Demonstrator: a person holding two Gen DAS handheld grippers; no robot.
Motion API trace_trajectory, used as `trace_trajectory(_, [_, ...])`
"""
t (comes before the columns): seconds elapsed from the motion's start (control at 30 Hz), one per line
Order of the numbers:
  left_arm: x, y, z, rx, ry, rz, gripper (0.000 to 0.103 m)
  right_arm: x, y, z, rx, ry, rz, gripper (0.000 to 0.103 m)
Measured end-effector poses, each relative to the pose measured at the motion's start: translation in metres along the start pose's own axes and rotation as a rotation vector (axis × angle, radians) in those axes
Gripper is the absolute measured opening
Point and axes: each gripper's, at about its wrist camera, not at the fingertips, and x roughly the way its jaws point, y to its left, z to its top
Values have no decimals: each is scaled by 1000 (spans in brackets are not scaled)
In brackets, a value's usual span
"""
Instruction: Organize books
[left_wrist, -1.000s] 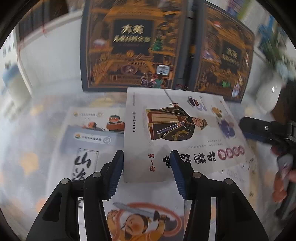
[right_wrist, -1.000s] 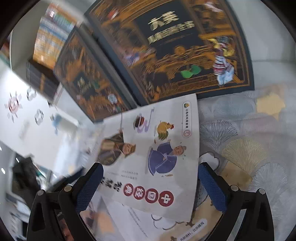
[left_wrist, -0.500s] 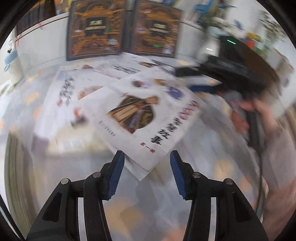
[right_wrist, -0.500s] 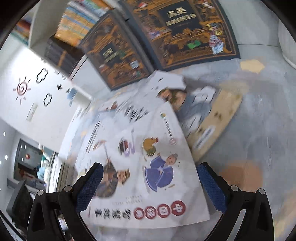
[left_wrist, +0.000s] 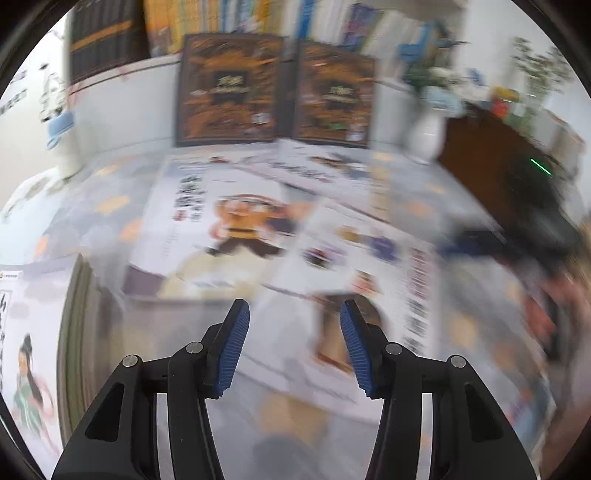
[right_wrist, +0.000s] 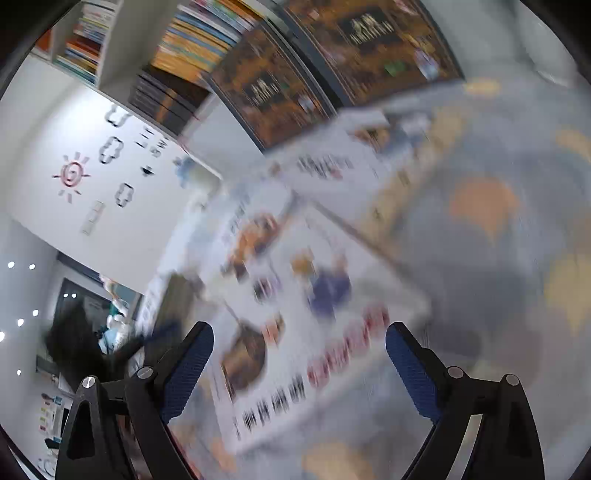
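Books (left_wrist: 236, 221) slid farther; vase (left_wrist: 428, 133) beyond.

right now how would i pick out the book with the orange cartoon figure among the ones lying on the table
Start at the two dark brown-and-gold books standing upright at the back of the table. Come forward to the white-covered books lying flat. It is the left one, the only cover with a big orange-clad figure in the middle and black lettering beside it.
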Motion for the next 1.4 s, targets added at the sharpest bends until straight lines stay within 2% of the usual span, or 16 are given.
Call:
trace_trajectory(0.07, [24, 11, 3, -46, 58, -13, 48, 9, -3, -19, 37, 64, -1, 94])
trace_trajectory(0.13, [40, 15, 0, -84, 109, -54, 48, 9, 3, -28, 20, 39, 18, 96])
trace_trajectory(0.2, [44, 7, -10, -48, 127, -46, 48, 13, 7, -27, 17, 46, 4, 96])
trace_trajectory(0.3, [33, -5, -24, -16, 143, -93, 48, 24, 12, -19, 17, 72, 34, 100])
trace_trajectory(0.43, [7, -16, -53, 0, 197, -185, 48, 32, 26, -19, -48, 87, -34, 102])
trace_trajectory(0.53, [-13, -27, -77, 10, 234, -244, 48, 33, 33, -32, -98, 133, -29, 102])
trace_trajectory(0.6, [-22, -29, -88, 4, 248, -293, 48, 30, 35, -42, -146, 168, -6, 102])
trace_trajectory(0.7, [-21, -19, -90, -35, 252, -265, 48, 16, 20, -55, -107, 191, 79, 101])
trace_trajectory(0.83, [-4, 5, -75, -155, 253, -347, 43, -4, -6, -71, -48, 197, 215, 91])
trace_trajectory(0.9, [2, 6, -72, -166, 250, -359, 41, -7, -13, -77, -63, 181, 248, 83])
trace_trajectory(1.07, [17, 7, -63, -215, 243, -409, 40, -3, -12, -72, -86, 186, 264, 71])
trace_trajectory(1.2, [23, 5, -58, -217, 235, -386, 32, 4, -7, -65, -119, 197, 247, 66])
trace_trajectory(1.27, [18, 8, -61, -205, 227, -353, 24, 7, -9, -62, -116, 202, 239, 55])
trace_trajectory(1.3, [18, 5, -61, -194, 220, -339, 24, 8, -12, -61, -114, 198, 234, 51])
trace_trajectory(1.37, [19, 4, -60, -184, 214, -324, 24, 9, -20, -59, -101, 183, 229, 28])
trace_trajectory(1.4, [19, 4, -60, -180, 211, -319, 24, 10, -26, -58, -94, 175, 223, 20])
